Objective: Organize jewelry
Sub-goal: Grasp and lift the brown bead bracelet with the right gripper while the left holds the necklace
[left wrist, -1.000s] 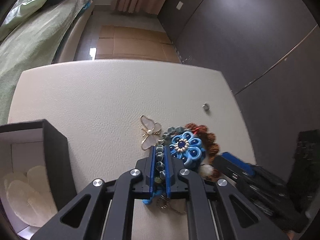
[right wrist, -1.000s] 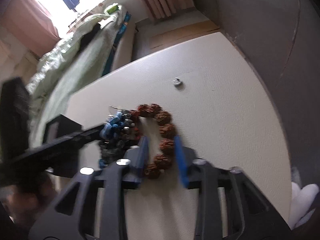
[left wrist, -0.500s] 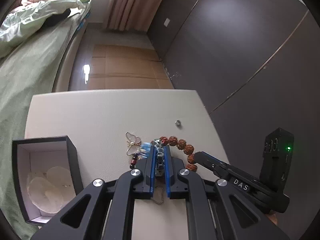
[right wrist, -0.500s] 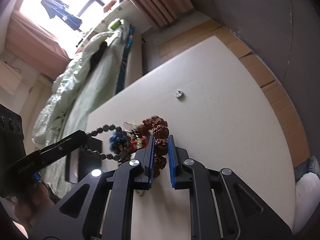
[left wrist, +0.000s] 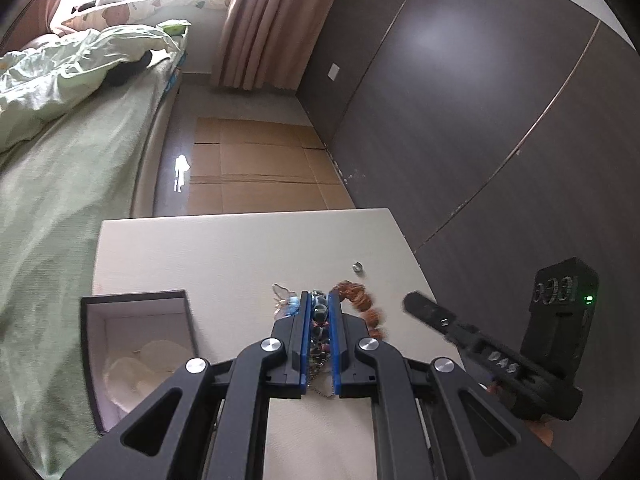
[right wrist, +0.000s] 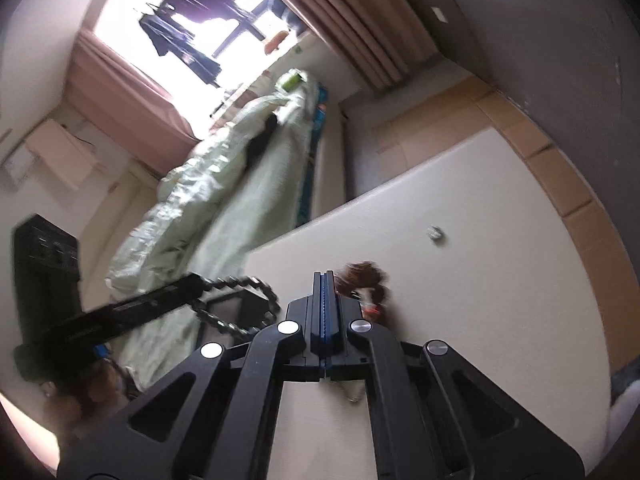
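My left gripper (left wrist: 320, 308) is shut on a dark green bead bracelet (left wrist: 319, 314) and holds it well above the white table (left wrist: 224, 256); in the right wrist view the bracelet (right wrist: 240, 304) hangs as a loop from the left gripper's fingers. My right gripper (right wrist: 325, 280) is shut with its pads together; the brown seed bracelet (right wrist: 362, 276) is beside its fingertips, blurred, and I cannot tell if it is gripped. That bracelet also shows in the left wrist view (left wrist: 362, 304). A gold butterfly brooch (left wrist: 282, 294) and a blue flower piece (left wrist: 294, 304) are near the left fingertips.
An open black jewelry box (left wrist: 136, 348) with a white lining stands at the table's left. A small silver ring (left wrist: 357, 267) lies toward the table's far right, also in the right wrist view (right wrist: 434, 233). A green bed (left wrist: 60, 184) runs along the left; dark wardrobe doors (left wrist: 480, 120) stand on the right.
Both grippers have risen high above the table. The left lifted the green bead bracelet off the pile. The right closed from open around the brown bracelet to fully shut.
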Action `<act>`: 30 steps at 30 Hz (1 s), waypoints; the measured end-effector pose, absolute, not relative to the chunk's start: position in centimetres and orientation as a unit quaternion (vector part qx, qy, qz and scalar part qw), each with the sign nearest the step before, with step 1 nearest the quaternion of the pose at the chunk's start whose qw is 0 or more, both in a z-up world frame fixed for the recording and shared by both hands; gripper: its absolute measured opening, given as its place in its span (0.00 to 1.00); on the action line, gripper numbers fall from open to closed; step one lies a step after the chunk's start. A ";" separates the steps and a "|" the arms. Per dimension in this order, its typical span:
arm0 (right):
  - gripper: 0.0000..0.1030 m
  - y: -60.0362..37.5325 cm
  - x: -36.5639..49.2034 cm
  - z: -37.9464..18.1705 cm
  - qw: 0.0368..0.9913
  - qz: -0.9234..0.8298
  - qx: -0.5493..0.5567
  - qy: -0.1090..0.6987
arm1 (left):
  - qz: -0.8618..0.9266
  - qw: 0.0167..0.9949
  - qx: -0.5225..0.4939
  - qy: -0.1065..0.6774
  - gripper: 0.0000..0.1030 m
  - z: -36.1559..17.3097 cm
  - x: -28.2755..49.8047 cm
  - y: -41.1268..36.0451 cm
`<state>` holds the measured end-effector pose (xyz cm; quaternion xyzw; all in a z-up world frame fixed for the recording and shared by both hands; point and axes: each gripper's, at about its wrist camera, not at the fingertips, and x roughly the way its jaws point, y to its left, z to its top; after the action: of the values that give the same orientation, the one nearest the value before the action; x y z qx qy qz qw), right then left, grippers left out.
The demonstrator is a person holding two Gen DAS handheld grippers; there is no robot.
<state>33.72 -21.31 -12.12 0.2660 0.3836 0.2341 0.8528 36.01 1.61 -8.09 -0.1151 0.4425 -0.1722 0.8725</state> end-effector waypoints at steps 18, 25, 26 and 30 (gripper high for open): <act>0.65 -22.4 35.0 -14.6 0.870 0.102 0.205 0.436 | -0.158 0.871 -0.130 0.447 0.06 -8.4 35.0 3.6; 0.45 -21.5 36.2 -17.6 0.855 0.064 0.130 0.498 | -0.161 0.870 -0.132 0.448 0.06 -8.6 35.1 3.5; 0.42 -21.1 36.3 -18.0 0.854 0.053 0.111 0.506 | -0.161 0.870 -0.132 0.447 0.06 -8.6 35.1 3.5; 0.29 -20.5 36.5 -18.9 0.854 0.031 0.076 0.514 | -0.158 0.873 -0.132 0.442 0.06 -8.2 34.9 3.7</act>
<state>36.46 -20.46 -18.87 0.0756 0.5140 0.0313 0.8539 34.88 3.73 -8.20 -0.1318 0.4424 -0.1580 0.8729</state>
